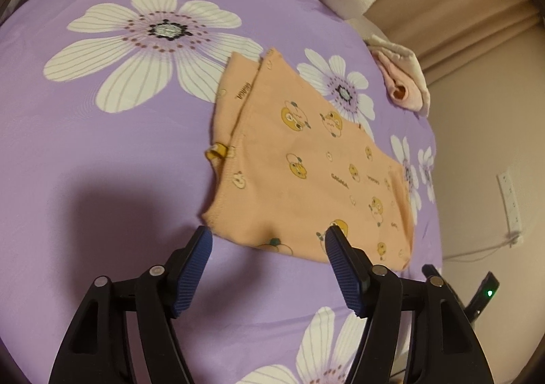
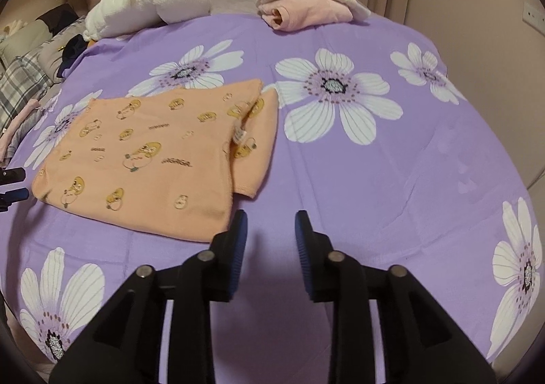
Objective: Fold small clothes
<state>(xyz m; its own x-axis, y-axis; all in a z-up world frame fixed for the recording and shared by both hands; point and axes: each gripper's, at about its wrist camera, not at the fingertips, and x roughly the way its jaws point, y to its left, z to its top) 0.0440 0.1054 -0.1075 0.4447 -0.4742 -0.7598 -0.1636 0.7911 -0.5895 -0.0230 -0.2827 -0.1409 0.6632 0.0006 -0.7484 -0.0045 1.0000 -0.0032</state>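
Note:
A small orange garment [image 1: 306,159] with yellow cartoon prints lies flat and partly folded on the purple flowered sheet [image 1: 102,152]. It also shows in the right wrist view [image 2: 146,159], left of centre. My left gripper [image 1: 267,237] is open and empty, its fingertips just at the garment's near edge. My right gripper [image 2: 270,220] is open and empty, just right of the garment's near corner, above the sheet [image 2: 408,179]. The left gripper's tip [image 2: 13,195] shows at the left edge of the right wrist view.
A folded pink and white garment [image 2: 306,11] and a rolled white towel [image 2: 146,2] lie at the far side of the bed. Plaid and grey bedding [image 2: 24,84] lies far left. Curtains and a wall with sockets [image 1: 511,200] stand behind.

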